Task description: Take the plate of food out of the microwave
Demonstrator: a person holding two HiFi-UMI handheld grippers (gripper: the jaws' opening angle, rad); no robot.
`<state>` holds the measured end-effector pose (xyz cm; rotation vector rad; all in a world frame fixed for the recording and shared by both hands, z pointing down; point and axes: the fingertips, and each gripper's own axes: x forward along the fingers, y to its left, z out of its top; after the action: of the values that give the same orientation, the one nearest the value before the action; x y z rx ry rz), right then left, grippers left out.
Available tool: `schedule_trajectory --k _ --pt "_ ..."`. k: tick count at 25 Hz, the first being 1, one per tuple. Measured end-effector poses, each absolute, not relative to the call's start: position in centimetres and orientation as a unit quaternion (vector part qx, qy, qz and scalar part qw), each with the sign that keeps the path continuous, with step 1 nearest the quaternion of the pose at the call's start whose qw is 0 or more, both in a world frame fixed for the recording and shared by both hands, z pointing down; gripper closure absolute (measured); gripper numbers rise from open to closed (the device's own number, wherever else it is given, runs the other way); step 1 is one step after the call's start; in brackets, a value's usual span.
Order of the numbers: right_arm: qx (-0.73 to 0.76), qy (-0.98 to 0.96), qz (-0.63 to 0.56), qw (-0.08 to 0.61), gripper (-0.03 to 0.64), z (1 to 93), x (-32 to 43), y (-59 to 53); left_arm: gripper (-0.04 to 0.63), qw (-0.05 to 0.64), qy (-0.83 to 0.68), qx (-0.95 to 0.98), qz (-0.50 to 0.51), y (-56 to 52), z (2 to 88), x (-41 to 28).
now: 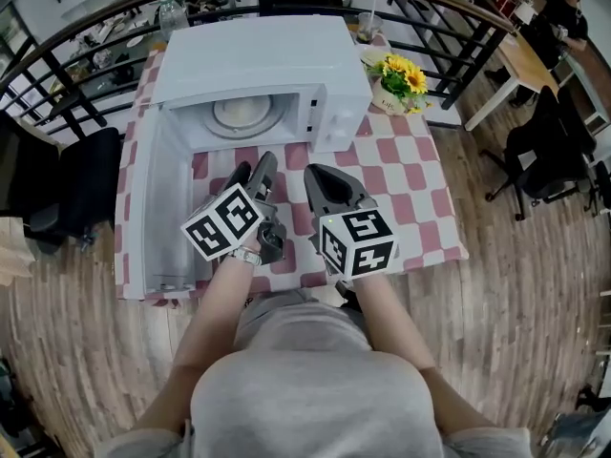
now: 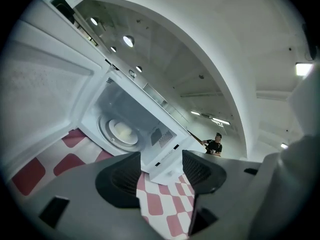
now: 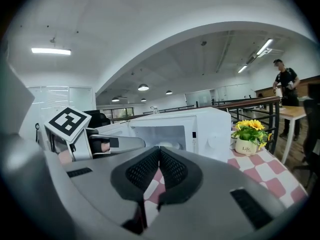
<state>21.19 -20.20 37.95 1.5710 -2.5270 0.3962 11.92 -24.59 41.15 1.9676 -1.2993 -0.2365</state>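
Observation:
The white microwave [image 1: 263,65] stands at the back of the checked table with its door [image 1: 153,208] swung wide open to the left. Inside, a white plate of pale food [image 1: 243,113] rests on the turntable; it also shows in the left gripper view as the plate [image 2: 122,131]. My left gripper [image 1: 252,172] hovers over the cloth just in front of the cavity, a short way from the plate. Its jaws are open with nothing between them, left gripper [image 2: 160,166]. My right gripper [image 1: 320,177] is beside it, shut and empty, right gripper [image 3: 159,156].
A pot of yellow flowers [image 1: 401,79] stands right of the microwave on the red-and-white cloth [image 1: 401,179]. A bottle [image 1: 170,12] and a cup [image 1: 366,27] stand behind it, before a dark railing [image 1: 430,27]. A black chair [image 1: 67,189] is at the left.

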Motion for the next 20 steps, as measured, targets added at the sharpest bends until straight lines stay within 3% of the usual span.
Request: schedule_trajectory --k 9,20 --pt "0.504 -0.846 0.147 0.092 0.591 41.2 20.1 -22.9 0.350 0.417 -0.543 0.725 -0.075 -30.0 47.2 10.8" --pt "0.499 -0.846 0.153 0.115 0.591 44.1 19.8 -25.7 0.350 0.533 -0.550 0.623 -0.158 -34.6 52.6 8.3"
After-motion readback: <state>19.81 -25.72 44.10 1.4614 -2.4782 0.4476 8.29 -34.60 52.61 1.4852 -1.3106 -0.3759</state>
